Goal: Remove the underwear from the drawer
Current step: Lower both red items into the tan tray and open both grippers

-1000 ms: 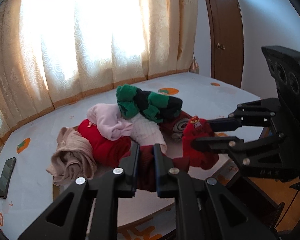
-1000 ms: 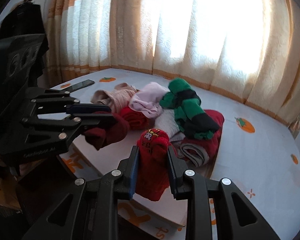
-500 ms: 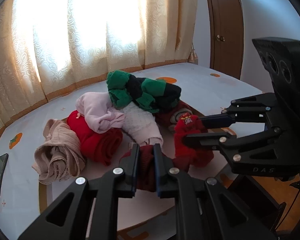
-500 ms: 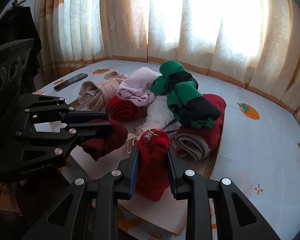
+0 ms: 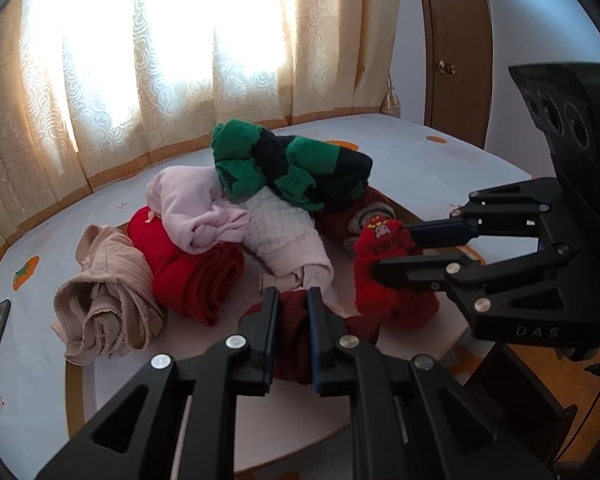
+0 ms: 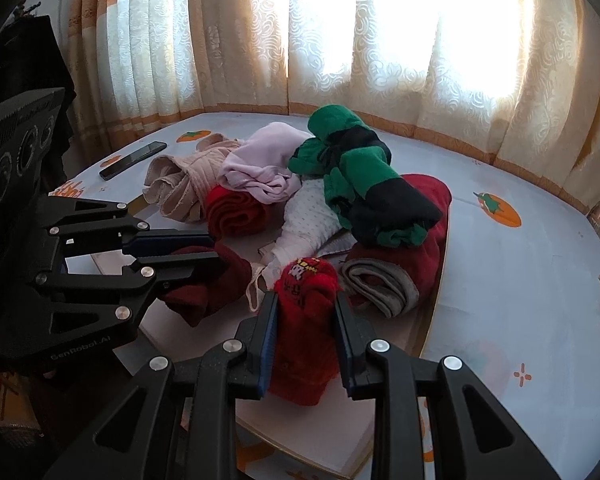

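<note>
The left gripper has its fingers drawn almost together, pinching a dark maroon garment whose bunched cloth bulges out on both sides of the pads. The right gripper keeps its fingers a little further apart, clamped on a thicker bright red knitted garment with a small patterned patch at its top. Both held pieces hang just above a shallow light-coloured drawer that lies on a bed sheet printed with orange fruit. In the drawer, beyond the grippers, lies a heap of rolled underwear: a green and black bundle on top, a pale pink piece, a red roll, a white dotted piece, a beige ribbed roll and a grey-edged dark red roll. A phone lies on the sheet, well apart from the heap.
</note>
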